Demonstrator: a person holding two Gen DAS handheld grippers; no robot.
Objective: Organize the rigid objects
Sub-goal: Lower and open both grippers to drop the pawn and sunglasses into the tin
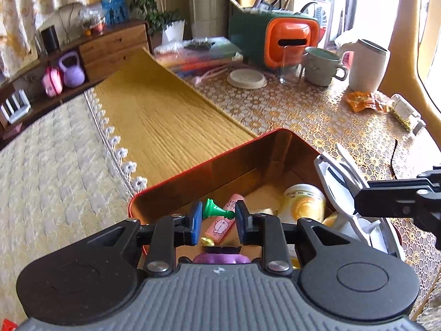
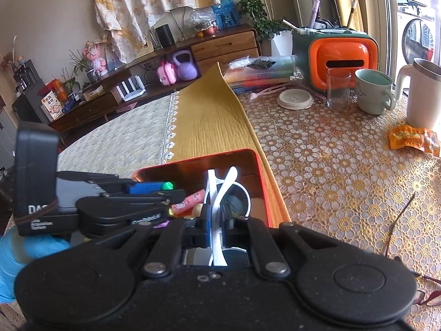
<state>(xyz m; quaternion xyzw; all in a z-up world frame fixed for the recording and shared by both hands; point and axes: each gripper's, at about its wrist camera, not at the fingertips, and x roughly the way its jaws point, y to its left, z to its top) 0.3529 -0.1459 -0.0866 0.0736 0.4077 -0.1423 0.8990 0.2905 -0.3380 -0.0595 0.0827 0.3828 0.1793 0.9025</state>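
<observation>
Over the red tin box [image 1: 209, 162], at its left side, the left gripper [image 1: 217, 215] held a small green pawn-shaped game piece [image 1: 216, 210] crosswise, its flared base against the left blue pad and its round head against the right pad; jaws clenched on it above the box interior. Below it inside the box lay a pink printed tube [image 1: 224, 220], a yellow-labelled jar [image 1: 303, 202] and a purple item [image 1: 220, 258], only partly visible. To the right, the right gripper [image 2: 216, 227] gripped a white plastic clip-like object [image 2: 217, 193] with two curved prongs rising upright; jaws closed tight on its thin stem, over the box's right portion. The box sat on a yellow cloth [image 2: 209, 127] on the surface, beside a patterned gold lace cover [image 2: 330, 165].
</observation>
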